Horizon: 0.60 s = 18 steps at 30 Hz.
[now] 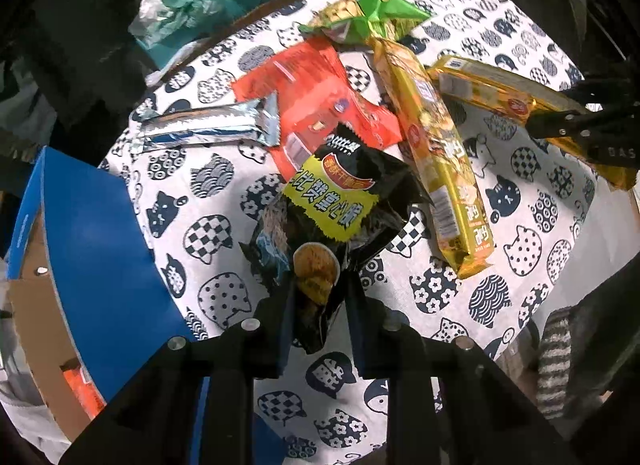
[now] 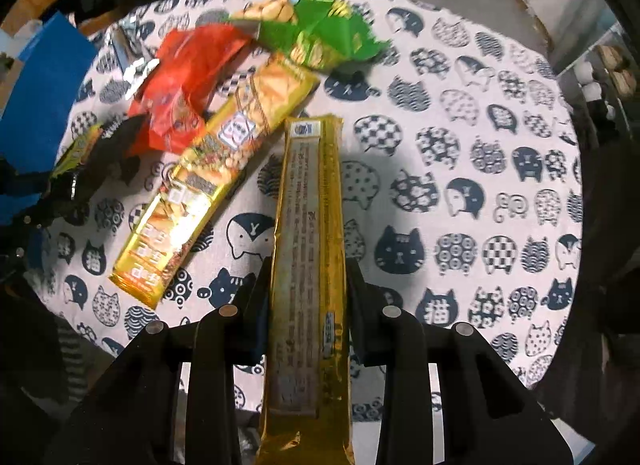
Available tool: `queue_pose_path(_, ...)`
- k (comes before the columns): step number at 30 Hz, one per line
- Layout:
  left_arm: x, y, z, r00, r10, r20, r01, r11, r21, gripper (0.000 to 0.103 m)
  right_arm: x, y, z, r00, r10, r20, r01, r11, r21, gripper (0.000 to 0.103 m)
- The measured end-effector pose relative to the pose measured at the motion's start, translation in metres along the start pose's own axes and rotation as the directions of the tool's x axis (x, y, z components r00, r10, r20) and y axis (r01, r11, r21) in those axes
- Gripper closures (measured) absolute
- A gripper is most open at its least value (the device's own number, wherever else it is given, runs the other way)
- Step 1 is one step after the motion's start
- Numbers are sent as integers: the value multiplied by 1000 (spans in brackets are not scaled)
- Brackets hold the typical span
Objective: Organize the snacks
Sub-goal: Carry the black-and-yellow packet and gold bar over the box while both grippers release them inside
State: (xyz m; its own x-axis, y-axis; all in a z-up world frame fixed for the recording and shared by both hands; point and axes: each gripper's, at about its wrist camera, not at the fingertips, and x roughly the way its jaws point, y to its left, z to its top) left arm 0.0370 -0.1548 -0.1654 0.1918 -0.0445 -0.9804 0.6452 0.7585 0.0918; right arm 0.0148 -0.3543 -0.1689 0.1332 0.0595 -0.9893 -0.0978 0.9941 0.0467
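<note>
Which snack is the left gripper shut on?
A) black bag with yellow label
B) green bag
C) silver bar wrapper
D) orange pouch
A: in the left wrist view the left gripper has its fingers pinched on the bottom of the black bag with yellow label, lifted off the tablecloth.

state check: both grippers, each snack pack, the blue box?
left gripper: shut on black snack bag, lifted.
right gripper: shut on gold pack, lifted.
second gold pack: flat on tablecloth.
orange pack: flat, partly under others.
green bag: crumpled, on table.
silver bar: flat, sealed.
blue box: open.
</note>
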Motion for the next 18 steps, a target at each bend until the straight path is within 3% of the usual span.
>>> queue_pose_path(3, -10, 2, -6, 1000, 3, 18, -2, 1000, -14, 86, -17, 4, 0, 999, -3, 34, 3, 1000, 9, 72)
queue_pose_path(9, -26, 7, -3, 998, 29, 62, -26, 999, -48, 88, -46, 17, 1, 993, -36, 110, 39, 999, -24, 72)
queue_pose_path(11, -28, 13, 0, 997, 28, 76, -24, 998, -56, 95, -50, 12, 7, 989, -44, 139, 48, 998, -31, 72)
queue_pose_path(18, -45, 24, -1, 993, 17, 120, -7, 996, -85, 97, -71, 24, 17, 975, -42, 217, 54, 997, -51, 72)
